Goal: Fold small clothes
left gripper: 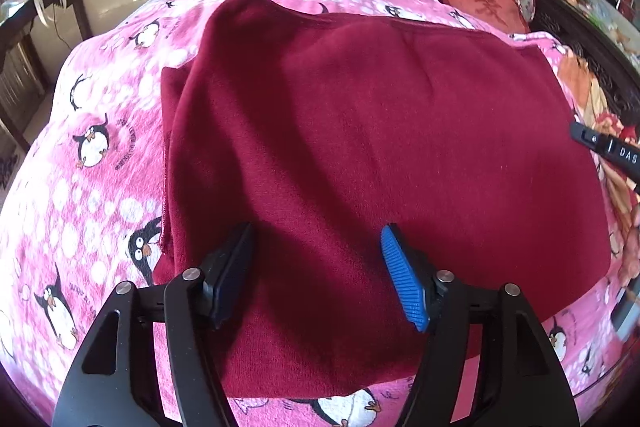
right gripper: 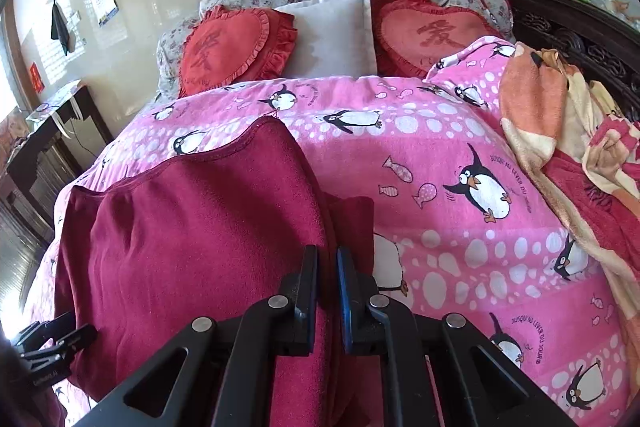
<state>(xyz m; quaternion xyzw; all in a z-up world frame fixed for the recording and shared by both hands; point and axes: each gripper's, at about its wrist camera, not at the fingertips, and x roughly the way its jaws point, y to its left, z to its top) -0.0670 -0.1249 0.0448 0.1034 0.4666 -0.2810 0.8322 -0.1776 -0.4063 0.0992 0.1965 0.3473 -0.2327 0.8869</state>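
Right wrist view: right gripper (right gripper: 327, 291) jaws clamped on garment (right gripper: 192, 247) edge; left gripper (left gripper: 316, 275) jaws apart above it. Edge should be carried across evenly, flat on blanket (right gripper: 460, 155).

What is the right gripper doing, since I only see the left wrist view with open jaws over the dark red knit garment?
Observer: The right gripper is shut on the dark red knit garment, pinching its right-hand edge between the jaws.
Operator: Is that edge flat on the bed?
Observer: No, the pinched edge stands up as a ridge above the pink penguin-print blanket.
Operator: Anything to the right of the garment that I can't see well?
Observer: A crumpled orange and cream fleece blanket lies along the bed's right side, apart from the garment.
Operator: And my left gripper?
Observer: The left gripper is open, with the garment below it.
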